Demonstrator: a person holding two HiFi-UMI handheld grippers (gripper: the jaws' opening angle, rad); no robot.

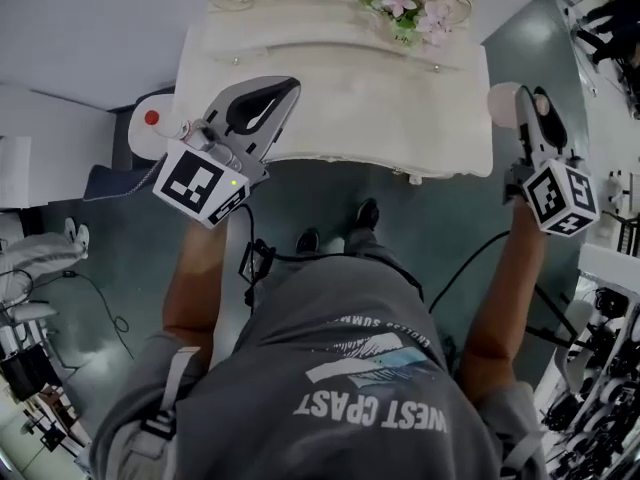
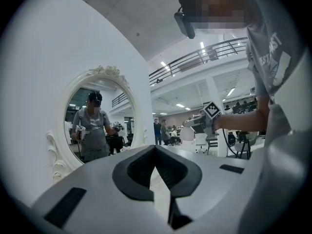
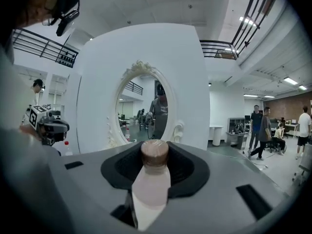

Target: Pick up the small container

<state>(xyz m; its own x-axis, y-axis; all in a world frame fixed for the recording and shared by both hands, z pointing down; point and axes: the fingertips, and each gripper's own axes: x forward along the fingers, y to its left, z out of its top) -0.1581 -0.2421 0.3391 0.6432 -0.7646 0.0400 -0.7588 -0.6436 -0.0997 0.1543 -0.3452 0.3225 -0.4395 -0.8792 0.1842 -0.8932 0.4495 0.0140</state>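
Right tongs (image 1: 526,96) (image 3: 155,151) are clamped on the small container (image 1: 503,105) (image 3: 152,179), a pale bottle with a brown cap. In the right gripper view it sits between the dark pads, both jaws pressing its sides, with the cap end pointing forward past the tips. From my head view the container is in the air just off the right end of the white dressing table (image 1: 400,108), over the dark floor (image 1: 450,228) and touching neither. Left tongs (image 1: 287,90) (image 2: 156,148) are closed and empty; in the left gripper view the jaw tips meet with nothing between them. They hover over the table's left front corner, well apart from the right tongs. Each carries its marker cube, left (image 1: 202,186) and right (image 1: 560,198), on the near side by the forearms. An oval mirror (image 2: 97,116) (image 3: 146,108) in a carved white frame stands at the back of the table, and both gripper views show it reflecting a standing person. A bunch of pink and white flowers (image 1: 408,8) lies by the mirror's base, right of centre. Black cables (image 1: 470,263) trail from the tongs down towards the floor. The right gripper view shows a few people standing well off to the right in the open hall.
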